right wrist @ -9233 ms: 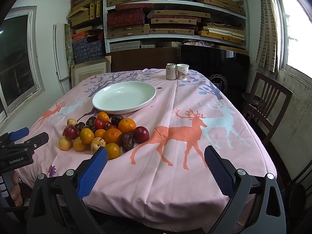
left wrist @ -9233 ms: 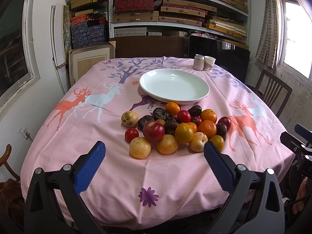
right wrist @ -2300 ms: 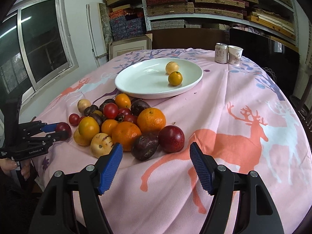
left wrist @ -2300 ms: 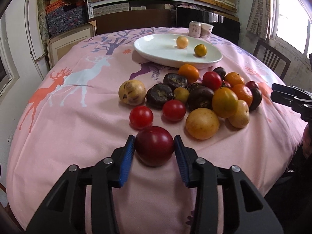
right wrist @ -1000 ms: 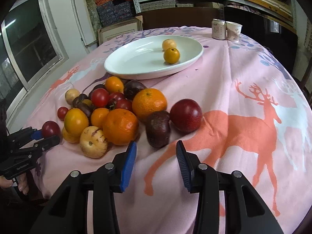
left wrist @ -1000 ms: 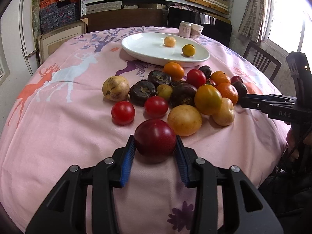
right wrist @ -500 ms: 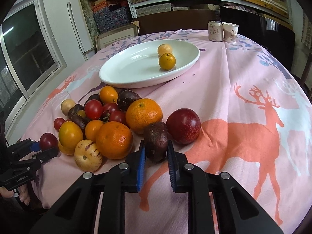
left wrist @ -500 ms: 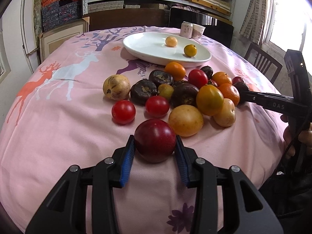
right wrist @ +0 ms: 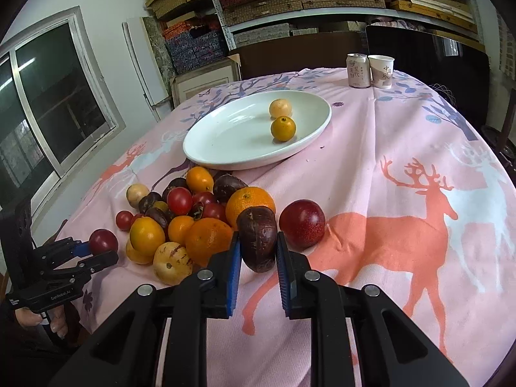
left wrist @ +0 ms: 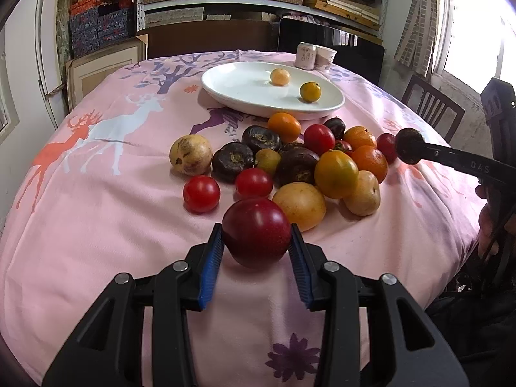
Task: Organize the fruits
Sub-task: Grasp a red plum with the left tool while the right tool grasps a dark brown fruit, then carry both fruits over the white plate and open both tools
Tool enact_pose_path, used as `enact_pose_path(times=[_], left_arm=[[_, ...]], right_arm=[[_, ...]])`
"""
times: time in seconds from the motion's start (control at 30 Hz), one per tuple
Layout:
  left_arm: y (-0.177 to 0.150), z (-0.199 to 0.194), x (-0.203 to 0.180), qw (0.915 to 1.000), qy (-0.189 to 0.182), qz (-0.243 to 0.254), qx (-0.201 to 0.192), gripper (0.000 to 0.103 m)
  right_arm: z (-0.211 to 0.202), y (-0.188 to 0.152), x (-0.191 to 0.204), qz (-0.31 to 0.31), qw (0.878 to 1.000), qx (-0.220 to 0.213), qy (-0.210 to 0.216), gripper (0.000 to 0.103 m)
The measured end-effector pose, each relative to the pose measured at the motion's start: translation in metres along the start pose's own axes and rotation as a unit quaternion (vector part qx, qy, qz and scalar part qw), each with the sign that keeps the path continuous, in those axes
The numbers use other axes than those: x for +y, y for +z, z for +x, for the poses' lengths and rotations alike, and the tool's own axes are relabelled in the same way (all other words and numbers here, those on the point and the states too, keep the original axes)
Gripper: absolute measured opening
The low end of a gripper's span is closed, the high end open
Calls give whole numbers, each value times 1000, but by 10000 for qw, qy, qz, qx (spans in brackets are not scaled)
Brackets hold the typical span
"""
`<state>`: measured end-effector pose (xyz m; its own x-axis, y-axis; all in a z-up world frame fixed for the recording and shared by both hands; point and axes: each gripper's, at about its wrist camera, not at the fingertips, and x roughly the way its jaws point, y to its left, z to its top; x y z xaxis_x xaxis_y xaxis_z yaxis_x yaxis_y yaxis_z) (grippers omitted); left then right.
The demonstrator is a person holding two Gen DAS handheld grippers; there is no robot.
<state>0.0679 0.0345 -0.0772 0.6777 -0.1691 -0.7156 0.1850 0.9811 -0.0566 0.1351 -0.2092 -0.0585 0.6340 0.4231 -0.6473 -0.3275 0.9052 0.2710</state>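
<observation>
The pink deer-print desk [right wrist: 403, 167] carries a white plate [right wrist: 225, 142] and a fruit pile [right wrist: 193, 213]. "GenRobot.AI" marks the left gripper [left wrist: 256, 242], fingers clamping a red plum [left wrist: 256, 227]; "DAS" marks the right gripper [right wrist: 258, 251], fingers pinching a dark passion fruit [right wrist: 257, 237] beside the pile.

The left wrist camera sits low behind its own blue-padded fingers [left wrist: 215, 258], close over the near edge of the pink tablecloth [left wrist: 96, 225], looking across the fruit pile [left wrist: 300, 161] toward the white plate [left wrist: 238, 87] and the shelves beyond. The right wrist camera looks over its fingers [right wrist: 233, 264] from the pile's other side, also toward the plate [right wrist: 225, 135]. Both views share the pile, the plate and the drink can [right wrist: 358, 70].
</observation>
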Motion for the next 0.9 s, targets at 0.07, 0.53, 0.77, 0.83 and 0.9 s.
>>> enact_pose_path(times=[0.07,0.53,0.77,0.83,0.9], left_arm=[[1,-1,-1,10000,17,15,4,39],[29,0,-8,9995,129,211,-195,39],[84,5,-16,9973,122,491,-533,39],[101,10,-18,9968,98,524,-599,39],[120,19,-18,9970,43,483,-606,39]], right_arm=[[-7,5,-2,-1,10000,-77,-17,21],[-63,66,-27,53,9959,-887,-188,21],[-42,95,-30,134,9970,-760,26,21],[-30,106,-30,140,9975,-688,46,21],[-14,116,-30,136,9982,-583,66,21]])
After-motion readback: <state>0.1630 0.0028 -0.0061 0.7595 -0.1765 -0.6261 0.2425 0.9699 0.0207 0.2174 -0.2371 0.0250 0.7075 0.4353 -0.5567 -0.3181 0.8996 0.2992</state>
